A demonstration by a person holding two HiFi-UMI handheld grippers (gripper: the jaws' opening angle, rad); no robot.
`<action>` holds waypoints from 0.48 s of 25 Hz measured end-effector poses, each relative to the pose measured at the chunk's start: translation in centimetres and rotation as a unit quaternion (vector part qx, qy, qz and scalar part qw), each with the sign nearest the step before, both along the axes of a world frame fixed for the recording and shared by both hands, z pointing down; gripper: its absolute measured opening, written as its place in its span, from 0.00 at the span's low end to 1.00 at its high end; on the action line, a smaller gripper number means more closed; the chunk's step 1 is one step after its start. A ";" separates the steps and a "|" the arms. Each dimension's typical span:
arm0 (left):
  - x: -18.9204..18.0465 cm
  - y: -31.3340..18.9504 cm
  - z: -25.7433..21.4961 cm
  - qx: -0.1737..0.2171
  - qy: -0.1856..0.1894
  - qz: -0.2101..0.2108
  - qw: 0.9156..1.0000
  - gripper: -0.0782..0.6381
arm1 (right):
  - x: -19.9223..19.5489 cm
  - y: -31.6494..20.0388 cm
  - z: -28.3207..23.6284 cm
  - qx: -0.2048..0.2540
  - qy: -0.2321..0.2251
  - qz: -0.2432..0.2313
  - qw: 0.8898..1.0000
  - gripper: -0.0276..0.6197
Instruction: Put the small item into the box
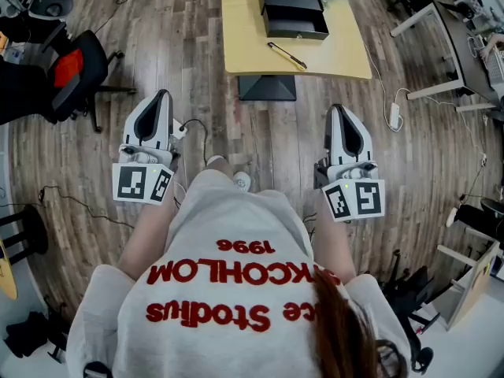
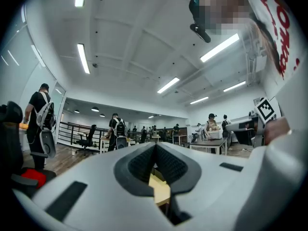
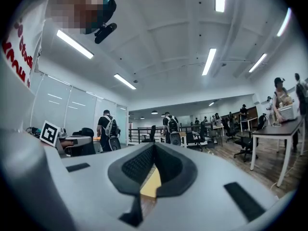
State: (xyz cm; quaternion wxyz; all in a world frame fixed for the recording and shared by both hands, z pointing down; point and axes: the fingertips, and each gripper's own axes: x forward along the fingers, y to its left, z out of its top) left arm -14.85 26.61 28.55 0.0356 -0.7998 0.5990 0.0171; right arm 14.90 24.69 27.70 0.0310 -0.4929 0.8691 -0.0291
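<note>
**Slim item far from both tools: risk of a missed grip**

The small item, a dark slim thing like a pen, is seen lying flat on the counter, just in front of the open black box and near the front edge. Because it is thin and lies low, it could be pushed or rolled toward this edge if a tool is brought down badly.

The left tool and the right tool are held level, well apart from the counter. Both have their jaws together with nothing between them, so a grip would fail if they were not opened first.

On the person's shirt, "1996" can be read in red; the larger words appear reversed and are partly covered. No label is seen on the box.
</note>
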 end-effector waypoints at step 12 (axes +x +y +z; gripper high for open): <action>-0.5 -4.2 1.4 -0.011 0.010 0.005 1.000 0.12 | 0.1 -3.5 0.5 -0.011 -0.022 0.009 1.000 0.05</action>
